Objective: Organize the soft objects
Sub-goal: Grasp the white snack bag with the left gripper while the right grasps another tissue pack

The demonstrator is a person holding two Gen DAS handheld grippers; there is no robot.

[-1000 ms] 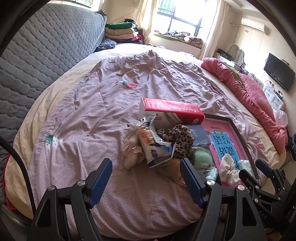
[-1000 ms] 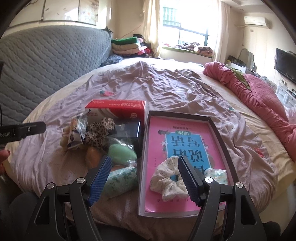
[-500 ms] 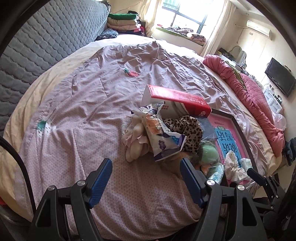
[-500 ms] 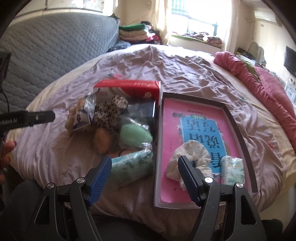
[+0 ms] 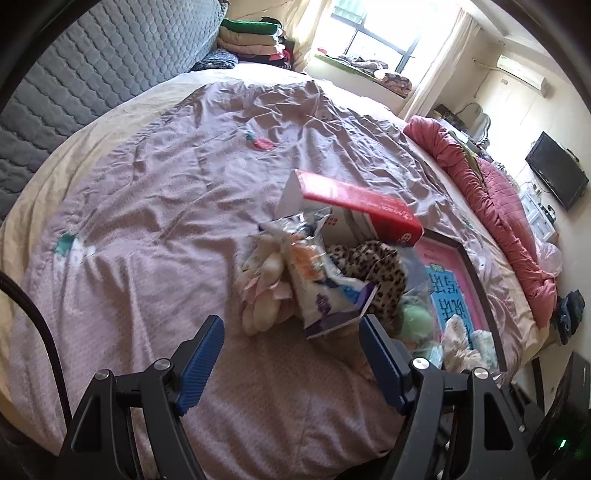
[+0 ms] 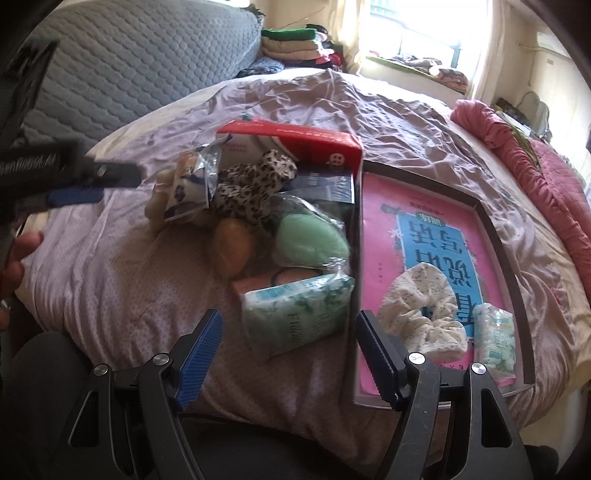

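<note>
A heap of soft things lies on the purple bedspread: a green tissue pack [image 6: 297, 314], a bagged green sponge [image 6: 312, 240], an orange sponge [image 6: 231, 247], a leopard-print scrunchie [image 6: 255, 184], a white snack bag [image 5: 321, 291] and a pale plush piece [image 5: 264, 291]. A dark-rimmed tray [image 6: 496, 236] with a pink liner holds a floral scrunchie [image 6: 424, 314] and a small tissue pack [image 6: 495, 336]. My right gripper [image 6: 288, 347] is open, just short of the green tissue pack. My left gripper [image 5: 291, 354] is open, just short of the snack bag.
A red-and-white carton [image 6: 291, 147] lies behind the heap against the tray's corner. A grey quilted headboard [image 5: 92, 66] stands at the left. A rolled pink quilt [image 5: 498, 218] runs along the bed's right edge. Folded clothes [image 5: 251, 35] are stacked at the back.
Both grippers have come closer to the heap. The right one has swung left from the tray toward the green tissue pack. Nothing on the bed has moved.
</note>
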